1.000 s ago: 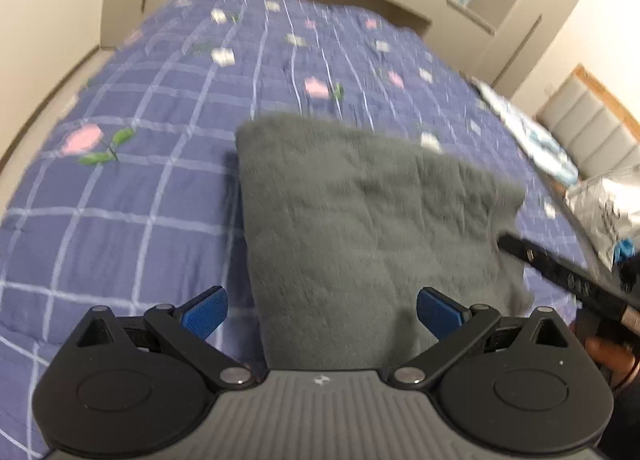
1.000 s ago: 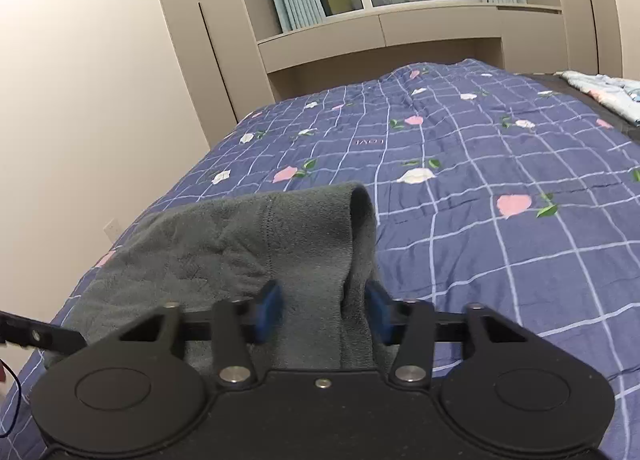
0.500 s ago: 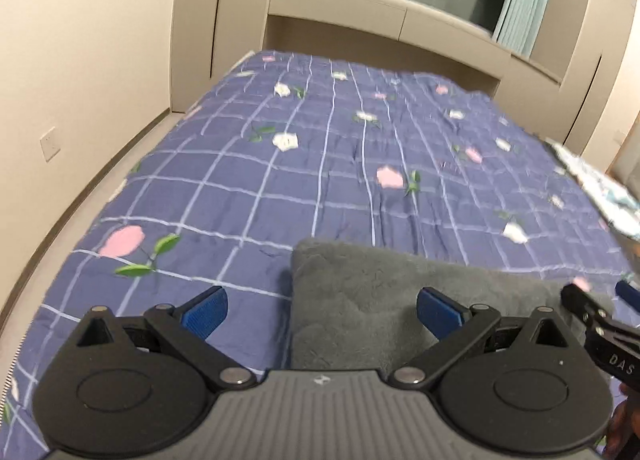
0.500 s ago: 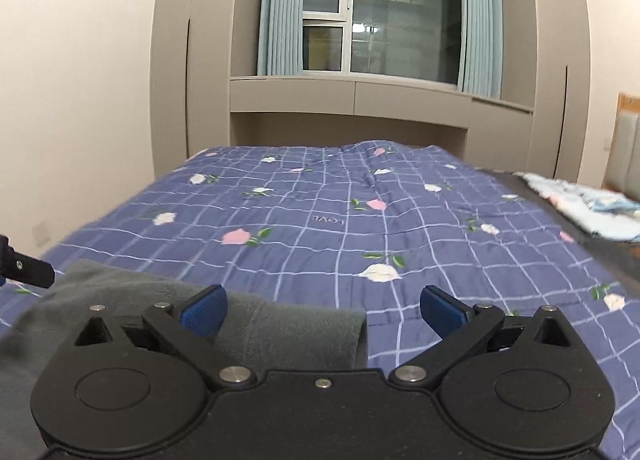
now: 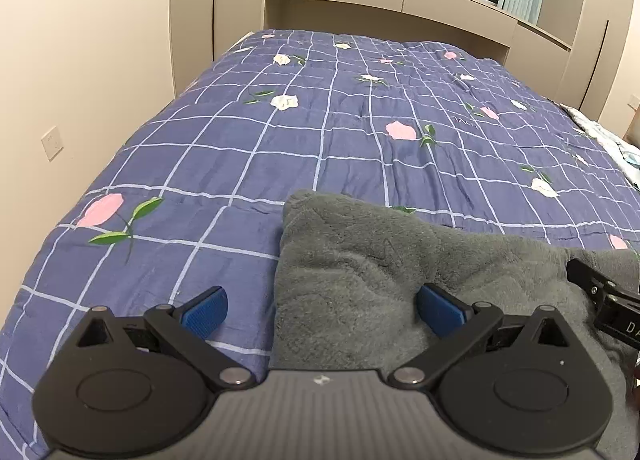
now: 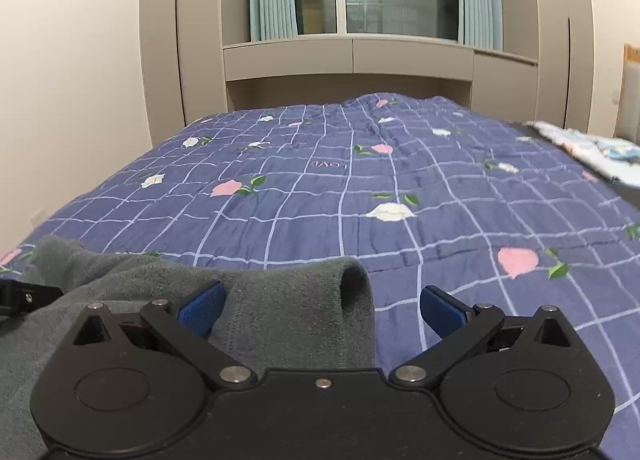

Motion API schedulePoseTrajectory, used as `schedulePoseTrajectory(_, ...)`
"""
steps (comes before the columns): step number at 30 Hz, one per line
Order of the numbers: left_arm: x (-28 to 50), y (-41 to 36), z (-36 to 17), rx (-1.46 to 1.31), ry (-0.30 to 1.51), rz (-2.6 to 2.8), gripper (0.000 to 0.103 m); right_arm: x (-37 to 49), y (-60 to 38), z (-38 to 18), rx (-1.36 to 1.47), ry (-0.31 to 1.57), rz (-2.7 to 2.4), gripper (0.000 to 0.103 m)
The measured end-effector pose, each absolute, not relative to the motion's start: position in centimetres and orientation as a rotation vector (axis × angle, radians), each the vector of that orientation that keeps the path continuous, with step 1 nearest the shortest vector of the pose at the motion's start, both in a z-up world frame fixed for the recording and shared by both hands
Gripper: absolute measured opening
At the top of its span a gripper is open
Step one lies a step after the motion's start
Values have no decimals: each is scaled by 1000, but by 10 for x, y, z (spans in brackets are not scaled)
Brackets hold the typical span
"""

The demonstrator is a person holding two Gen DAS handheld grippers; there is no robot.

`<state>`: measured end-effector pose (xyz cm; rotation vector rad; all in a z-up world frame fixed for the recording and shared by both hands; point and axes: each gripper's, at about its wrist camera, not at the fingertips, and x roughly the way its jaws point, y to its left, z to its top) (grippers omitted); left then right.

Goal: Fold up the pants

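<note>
The grey fleece pants [image 5: 372, 272] lie folded into a compact block on the blue checked bedspread [image 5: 320, 132], at the near edge. My left gripper [image 5: 322, 310] is open and empty, hovering over the block's left edge. My right gripper [image 6: 320, 308] is open and empty over the block's right end, where the folded edge of the pants [image 6: 296, 300] rounds over. Part of the right gripper shows at the right of the left wrist view [image 5: 600, 300], and part of the left gripper at the left of the right wrist view [image 6: 24, 296].
The bedspread [image 6: 360, 188] stretches far ahead to beige cabinets [image 6: 348, 56] under a window. A beige wall [image 5: 80, 60] runs along the left of the bed. A pale patterned cloth [image 6: 592, 152] lies at the bed's right side.
My right gripper has let go of the pants' folded edge and opened. Both grippers have tilted up and drawn back, so the pants sit lower in both views.
</note>
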<state>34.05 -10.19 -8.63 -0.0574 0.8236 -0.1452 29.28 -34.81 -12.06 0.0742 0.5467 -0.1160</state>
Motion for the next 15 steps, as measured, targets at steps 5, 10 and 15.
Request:
schedulePoseTrajectory(5,343,-98,-86,-75,836,-154,103,289,-344,-121,51,525,-127,102)
schedulePoseTrajectory(10,337,-97,-75,-52,832,-148,102,280,-352,-115,113,532,-109,102)
schedulePoseTrajectory(15,321,-92,-59,-77,840,-156,102,261,-352,-98,129,541,-121,103)
